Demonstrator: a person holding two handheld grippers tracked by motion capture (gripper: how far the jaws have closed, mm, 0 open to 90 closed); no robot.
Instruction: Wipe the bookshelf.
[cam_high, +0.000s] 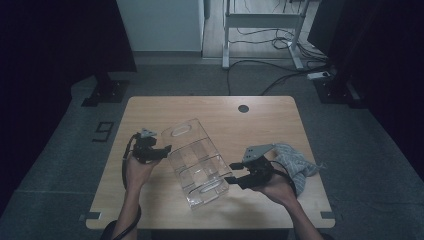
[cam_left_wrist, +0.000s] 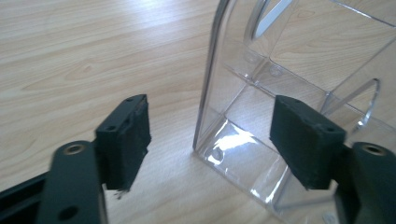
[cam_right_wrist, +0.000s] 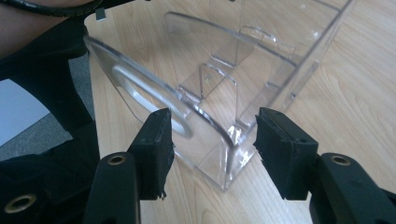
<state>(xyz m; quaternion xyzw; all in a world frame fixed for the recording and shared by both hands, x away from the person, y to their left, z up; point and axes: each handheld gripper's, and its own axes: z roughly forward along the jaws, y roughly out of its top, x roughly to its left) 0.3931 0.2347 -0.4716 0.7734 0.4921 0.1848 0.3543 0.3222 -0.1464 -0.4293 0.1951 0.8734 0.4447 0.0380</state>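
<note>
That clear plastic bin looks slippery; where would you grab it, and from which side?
Probably by its thin upright walls. The clear bin is open-topped, so the left tongs, open, can straddle the corner edge from the left, and the right tongs, also open, the end wall with the handle slot from the right.

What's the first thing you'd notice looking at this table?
A see-through plastic box with dividers inside sits in the middle of the wooden table. A black tool comes at it from each side, the left tool and the right tool, both with jaws open around a wall of the box. A crumpled grey cloth lies at the right.
</note>
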